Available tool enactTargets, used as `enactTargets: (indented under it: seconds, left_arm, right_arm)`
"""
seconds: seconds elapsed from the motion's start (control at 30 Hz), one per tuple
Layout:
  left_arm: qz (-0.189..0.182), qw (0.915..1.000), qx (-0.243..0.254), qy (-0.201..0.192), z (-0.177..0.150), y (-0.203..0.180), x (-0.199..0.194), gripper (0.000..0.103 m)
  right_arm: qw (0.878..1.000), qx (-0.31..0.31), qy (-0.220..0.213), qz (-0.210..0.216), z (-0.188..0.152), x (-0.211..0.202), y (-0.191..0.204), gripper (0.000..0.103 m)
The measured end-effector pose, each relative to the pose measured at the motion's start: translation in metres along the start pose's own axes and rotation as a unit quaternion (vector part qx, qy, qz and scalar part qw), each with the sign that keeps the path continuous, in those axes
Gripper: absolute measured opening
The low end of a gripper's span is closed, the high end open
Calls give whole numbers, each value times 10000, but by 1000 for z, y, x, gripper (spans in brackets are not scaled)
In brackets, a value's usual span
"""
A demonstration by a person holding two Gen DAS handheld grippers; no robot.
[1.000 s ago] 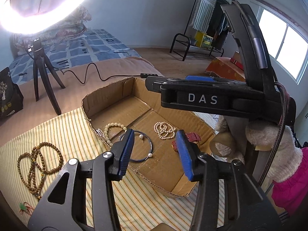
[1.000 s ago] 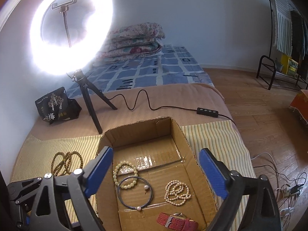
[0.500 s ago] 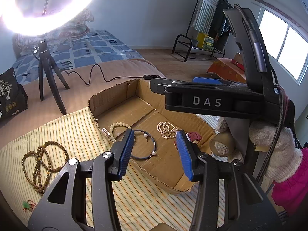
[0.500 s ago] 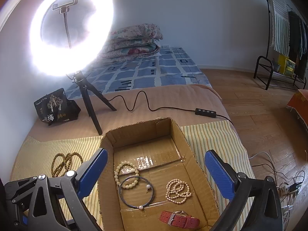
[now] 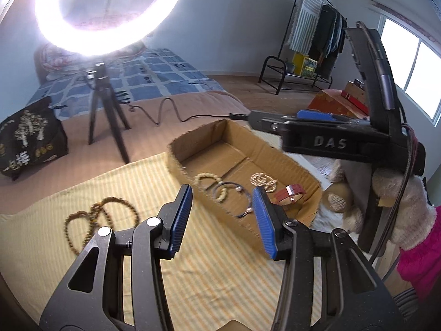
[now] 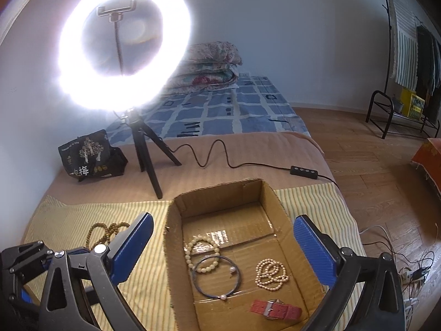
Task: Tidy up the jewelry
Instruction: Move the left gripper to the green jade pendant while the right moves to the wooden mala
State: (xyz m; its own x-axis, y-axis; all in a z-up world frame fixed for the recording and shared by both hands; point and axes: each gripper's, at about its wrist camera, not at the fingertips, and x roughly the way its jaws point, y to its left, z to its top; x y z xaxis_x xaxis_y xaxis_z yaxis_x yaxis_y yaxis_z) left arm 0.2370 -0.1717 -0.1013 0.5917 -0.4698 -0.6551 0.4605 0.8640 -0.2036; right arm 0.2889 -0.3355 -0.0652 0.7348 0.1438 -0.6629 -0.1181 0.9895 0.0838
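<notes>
L gripper: blk frame, blue ribbed pads, silver screws | R gripper: same, "DAS" mark

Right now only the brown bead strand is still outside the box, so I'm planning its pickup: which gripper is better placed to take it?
Probably left. The left gripper is empty beside the brown bead strand on the striped cloth; the right gripper straddles the cardboard box.

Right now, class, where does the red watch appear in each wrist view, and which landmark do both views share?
Left wrist view: the red watch lies right of centre, at the cardboard box's right end.
Right wrist view: the red watch lies near the bottom edge, inside the box's near end.
Shared landmark: the ring light.
</notes>
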Motion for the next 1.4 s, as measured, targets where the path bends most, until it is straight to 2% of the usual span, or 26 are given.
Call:
enactTargets:
  seconds: [0.23, 0.6, 0.77, 0.93, 1.13, 1.4]
  left_arm:
    - [243, 9995, -220, 10, -11, 44, -27, 46]
    - [737, 9957, -535, 150, -37, 115, -64, 46]
    - [863, 9935, -633, 392, -55, 141, -70, 46]
    - [759, 9901, -989, 641, -74, 172, -69, 46]
    - [656, 9865, -1189, 912, -92, 192, -59, 46]
    - [833, 9839, -985, 1241, -108, 196, -39, 46]
  right_arm:
    - [9997, -187, -90, 112, 3, -5, 30, 103]
    - [9972, -598, -4, 443, 6, 8, 94, 103]
    - [9948, -721, 219, 688, 1, 27, 127, 103]
    - [9913, -761, 565, 917, -9, 51, 154, 103]
    - [9855, -844, 1005, 1076, -22, 82, 177, 103]
    - [9778, -688, 1544, 1239, -36, 119, 188, 103]
